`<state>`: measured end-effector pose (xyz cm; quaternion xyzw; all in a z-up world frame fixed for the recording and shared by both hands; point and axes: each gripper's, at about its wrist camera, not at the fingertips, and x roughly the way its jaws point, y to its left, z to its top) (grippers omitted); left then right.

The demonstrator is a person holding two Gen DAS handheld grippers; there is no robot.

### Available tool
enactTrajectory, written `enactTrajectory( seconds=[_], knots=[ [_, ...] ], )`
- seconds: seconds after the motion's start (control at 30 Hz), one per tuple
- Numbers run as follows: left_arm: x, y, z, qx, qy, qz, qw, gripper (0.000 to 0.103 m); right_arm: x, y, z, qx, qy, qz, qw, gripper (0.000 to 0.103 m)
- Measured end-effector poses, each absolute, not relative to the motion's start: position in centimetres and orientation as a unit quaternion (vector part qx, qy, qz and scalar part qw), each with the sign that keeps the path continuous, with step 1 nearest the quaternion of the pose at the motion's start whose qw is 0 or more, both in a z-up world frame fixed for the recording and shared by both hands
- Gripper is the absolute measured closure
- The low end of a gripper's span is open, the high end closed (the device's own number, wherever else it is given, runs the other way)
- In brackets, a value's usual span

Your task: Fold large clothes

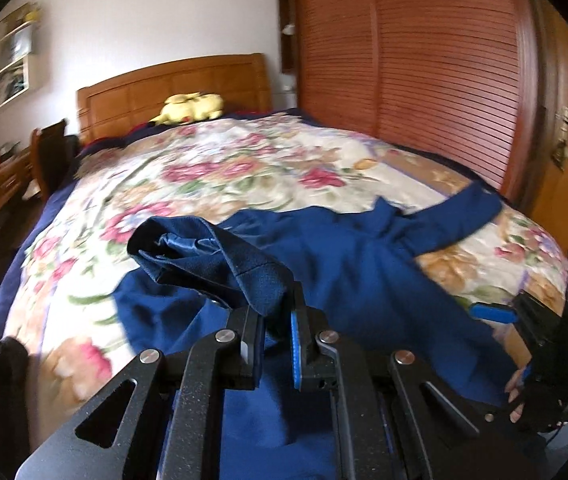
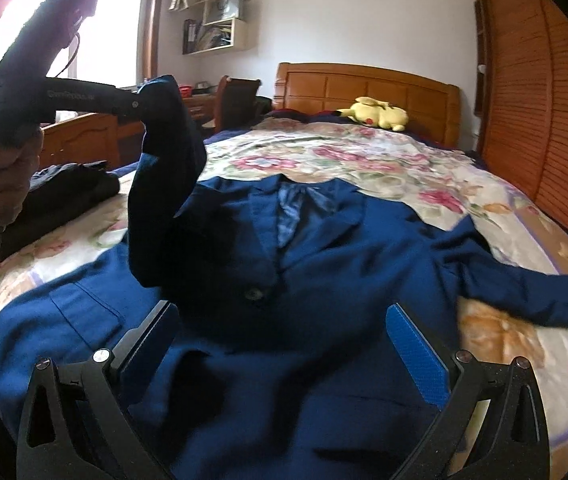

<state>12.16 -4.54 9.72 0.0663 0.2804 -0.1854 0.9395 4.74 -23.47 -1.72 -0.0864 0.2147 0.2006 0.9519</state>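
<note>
right now my left gripper [image 1: 274, 332] is clamped on the cuff of the navy blue suit jacket's left sleeve [image 1: 220, 268], lifted clear of the floral bedspread [image 1: 204, 168]. my right gripper [image 2: 288, 360] hangs with jaws wide and nothing between them, low over the jacket's hem. the navy blue suit jacket [image 2: 316, 248] lies face up, collar pointing far toward the headboard, long axis near-to-far. i judge the sleeve folds rightward across the chest; the left hand is nearer.
</note>
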Motion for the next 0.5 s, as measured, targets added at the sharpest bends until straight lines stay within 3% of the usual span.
enactTrajectory(
  seconds=[0.33, 0.5],
  knots=[
    [10.9, -9.2, 9.2, 0.085, 0.306, -0.215, 0.924, 0.088, 3.5, -26.3, -1.2, -0.063, 0.219, 0.173, 0.958, 0.000],
    [10.2, -8.6, 7.9, 0.092, 0.300, -0.210, 0.926, 0.061, 3.4, -25.5, -1.3, -0.066, 0.218, 0.179, 0.957, 0.000]
  ],
)
